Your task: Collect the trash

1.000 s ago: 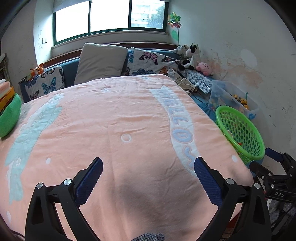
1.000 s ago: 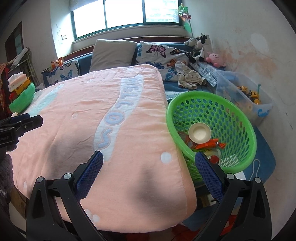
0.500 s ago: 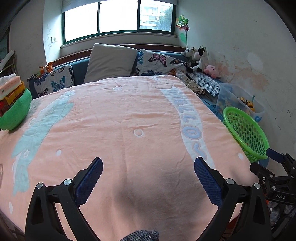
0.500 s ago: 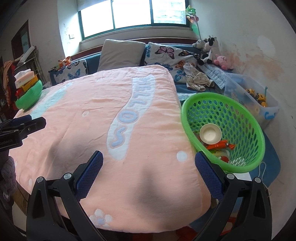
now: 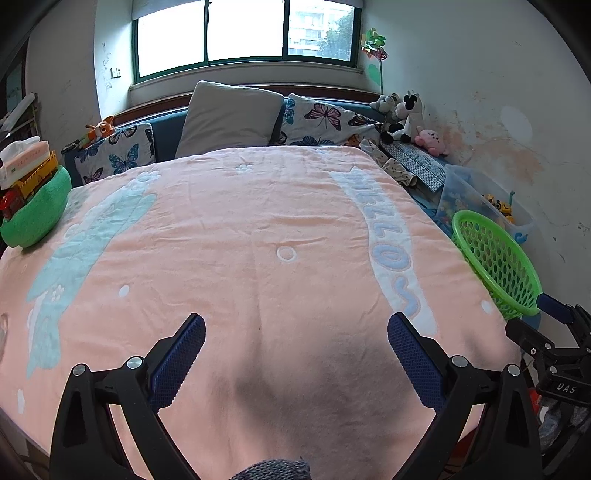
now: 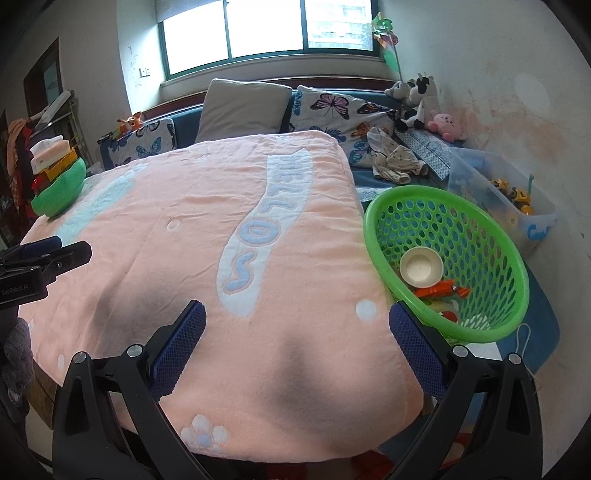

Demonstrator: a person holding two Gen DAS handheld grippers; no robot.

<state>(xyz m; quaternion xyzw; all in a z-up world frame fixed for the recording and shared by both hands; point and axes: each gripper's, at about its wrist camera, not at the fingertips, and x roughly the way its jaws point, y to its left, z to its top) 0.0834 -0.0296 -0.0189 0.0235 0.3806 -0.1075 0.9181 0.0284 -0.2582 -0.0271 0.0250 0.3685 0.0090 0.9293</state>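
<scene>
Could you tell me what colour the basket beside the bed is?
Bright green basket, seen best in the right wrist view.

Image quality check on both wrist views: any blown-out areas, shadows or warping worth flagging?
Left wrist view: the window is blown out to white, fisheye bends the pink blanket, and a soft shadow lies between the open left gripper fingers. Right wrist view: same overexposed window, curved walls, sharp green perforated plastic basket.
</scene>
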